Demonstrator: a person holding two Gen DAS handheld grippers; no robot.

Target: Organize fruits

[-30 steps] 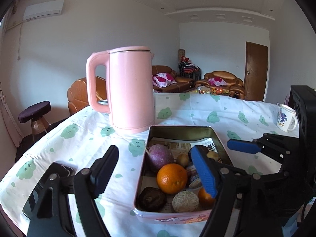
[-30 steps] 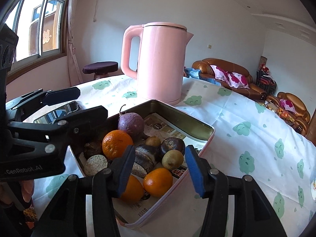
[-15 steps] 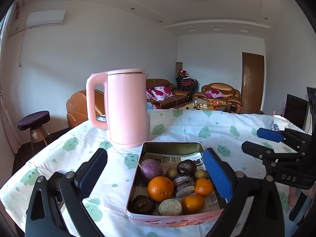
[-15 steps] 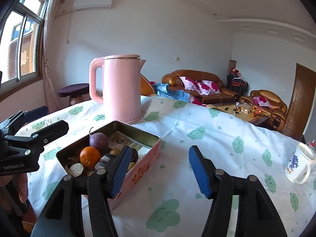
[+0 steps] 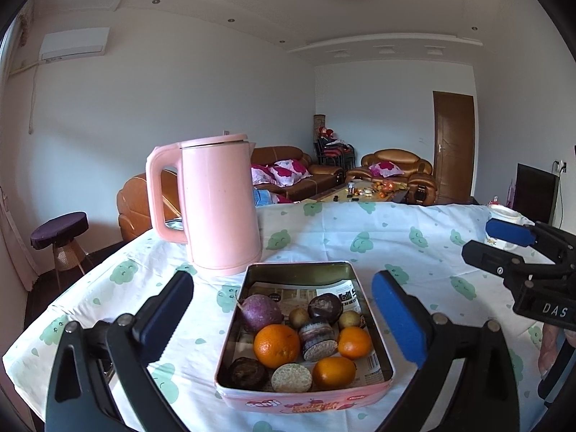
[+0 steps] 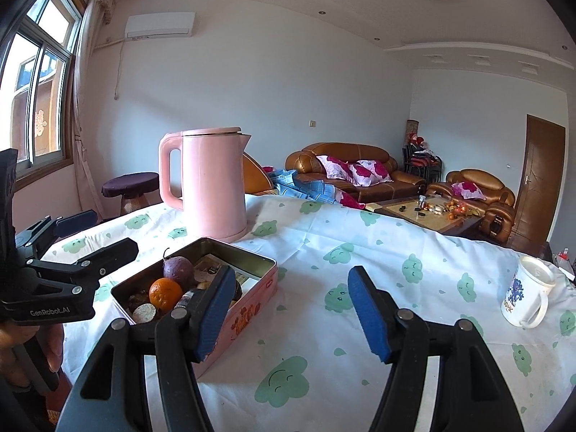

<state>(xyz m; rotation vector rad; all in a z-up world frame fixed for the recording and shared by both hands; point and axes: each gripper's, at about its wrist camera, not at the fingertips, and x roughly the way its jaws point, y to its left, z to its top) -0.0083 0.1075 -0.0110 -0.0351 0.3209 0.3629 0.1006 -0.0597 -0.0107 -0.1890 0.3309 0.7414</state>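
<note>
A pink tin box (image 5: 384, 352) holds several fruits: oranges (image 5: 276, 345), a purple passion fruit (image 5: 260, 312), dark round fruits (image 5: 324, 306) and small brown ones. The box also shows in the right wrist view (image 6: 248, 309). My left gripper (image 5: 284, 316) is open and empty, held back above the box's near end. My right gripper (image 6: 288, 309) is open and empty, to the right of the box over bare tablecloth. Each gripper shows in the other's view: the right one (image 5: 504, 248) and the left one (image 6: 97, 237).
A tall pink kettle (image 5: 216, 205) stands just behind the box. A white mug (image 6: 527, 297) stands at the table's right side. The table has a white cloth with green prints (image 6: 360, 252). Sofas, a stool and a door lie beyond.
Both grippers have pulled up and back from the box. The right one has swung right, off the fruits and over the cloth. Both stay open and empty.
</note>
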